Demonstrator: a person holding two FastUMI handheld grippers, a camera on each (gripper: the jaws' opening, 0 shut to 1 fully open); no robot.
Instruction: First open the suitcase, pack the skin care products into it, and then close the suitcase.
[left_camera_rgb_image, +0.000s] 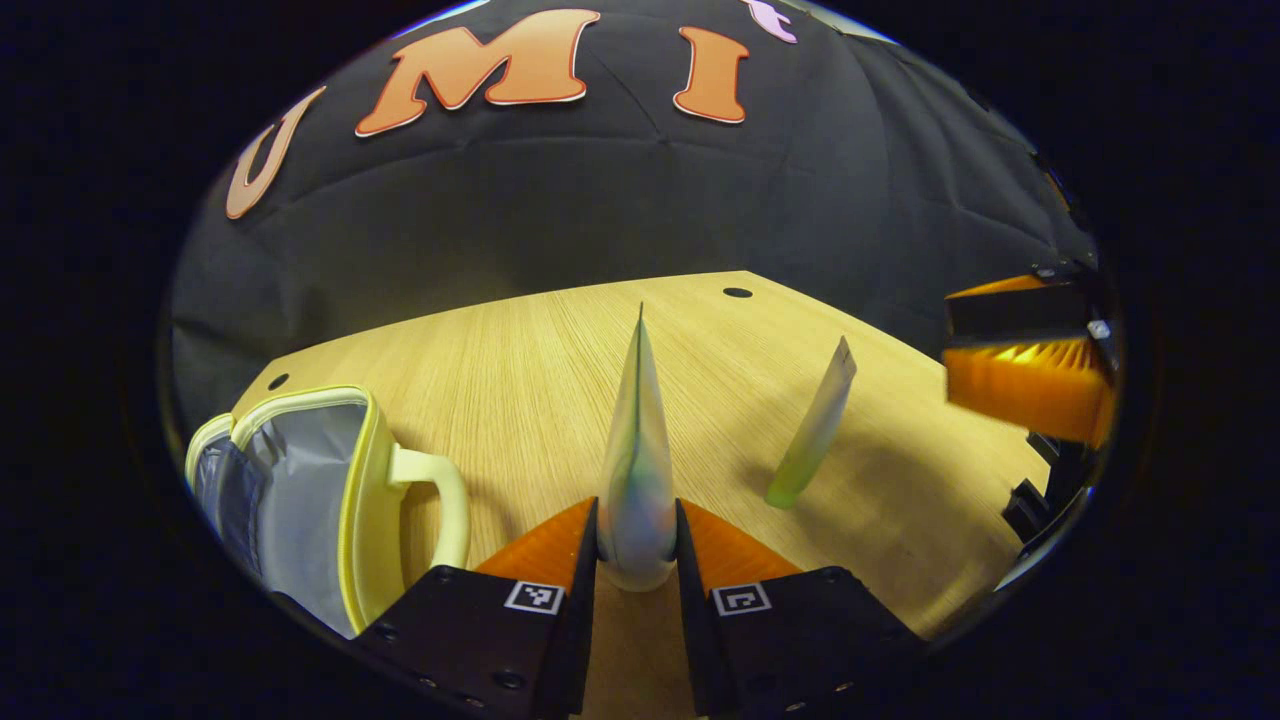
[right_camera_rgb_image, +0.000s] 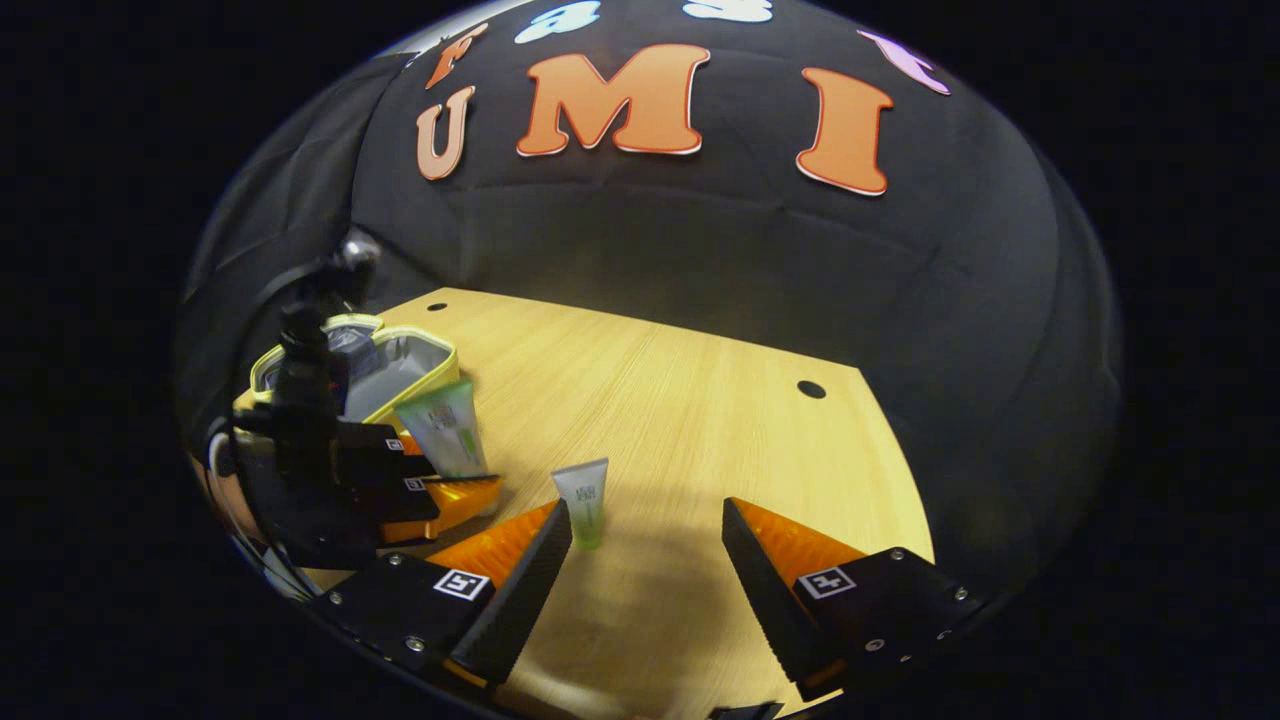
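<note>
**Holding tube one, case open at 9 o'clock**

Left tongs (left_camera_rgb_image: 637, 545) are pinching a tube (left_camera_rgb_image: 637, 470) near its cap end, both fingers on it. Tube's long axis runs straight ahead along the fingers, flat crimped end away from the tongs. Looks lifted off the worktop (left_camera_rgb_image: 560, 350), but hard to be sure from this angle.

Case (left_camera_rgb_image: 300, 490), a small yellow-trimmed zip one, sits open at about 8–9 o'clock from the left tongs, near, grey lining facing up, handle toward the tube. In the right gripper view it lies at 10 o'clock (right_camera_rgb_image: 400, 370), just behind the left tongs (right_camera_rgb_image: 440, 490) and their tube (right_camera_rgb_image: 445, 428).

Second tube (left_camera_rgb_image: 815, 425) stands cap-down on the worktop at 2 o'clock from the left tongs, leaning slightly. In the right gripper view it's (right_camera_rgb_image: 583, 500) at 11 o'clock, just beside the right tongs' left finger, not between the fingers. Right tongs (right_camera_rgb_image: 645, 560) are spread wide, nothing in them.

Judgement: opening is done and packing is in hand. Left is the nearer one to the case; the next move turns on swinging left toward 9 o'clock and getting the tube over the opening. Right is nearer tube two and needs a small shift to 11 o'clock to straddle it.
</note>
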